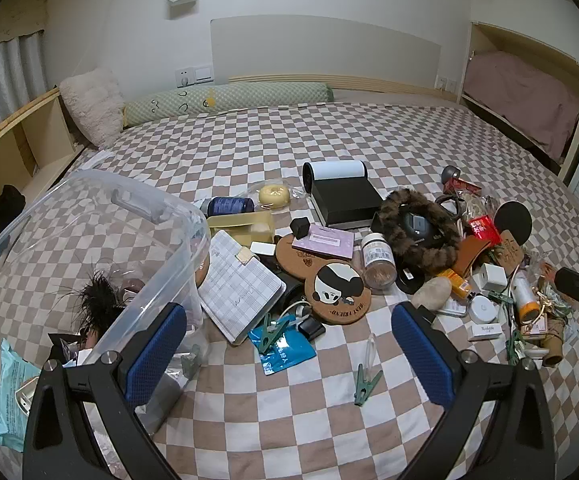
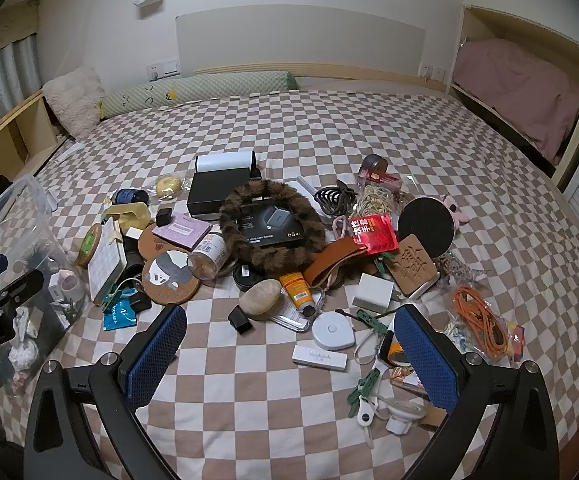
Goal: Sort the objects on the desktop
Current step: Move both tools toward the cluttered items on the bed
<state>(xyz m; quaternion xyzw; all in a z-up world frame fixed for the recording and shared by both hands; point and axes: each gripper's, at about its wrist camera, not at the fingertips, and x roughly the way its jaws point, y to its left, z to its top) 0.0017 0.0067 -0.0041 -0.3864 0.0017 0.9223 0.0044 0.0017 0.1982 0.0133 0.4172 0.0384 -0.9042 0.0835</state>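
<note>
Desktop objects lie heaped on the checkered bed [image 2: 329,128], ahead of both hand-held grippers. Left hand-held gripper [image 1: 289,354] hangs released, its blue pads wide apart with nothing between them, over bare bedspread at the near edge of the heap. Just ahead of it lie a green clothespin [image 1: 366,385], a blue foil packet [image 1: 281,347] with another green clip on it, and a gridded notebook [image 1: 239,285]. Beyond these a panda coaster [image 1: 339,286] sits beside a small jar with a white lid [image 1: 377,261]. To its left stands a clear plastic bin [image 1: 101,240], already holding a black feathery item and a pale blue packet.

Right hand-held gripper [image 2: 291,354] is likewise released and empty, hovering over the near right side of the heap. Between its pads lie a white rectangular stick [image 2: 320,357] and a round white tape measure [image 2: 333,331]; a beige stone [image 2: 260,299] and an orange tube [image 2: 297,288] lie just beyond. Farther back a brown furry ring [image 2: 273,230] encircles a black charger box [image 2: 271,226], with a black box [image 2: 219,192] behind it. An orange cord [image 2: 479,322] lies to the right of the gripper's right pad.
</note>
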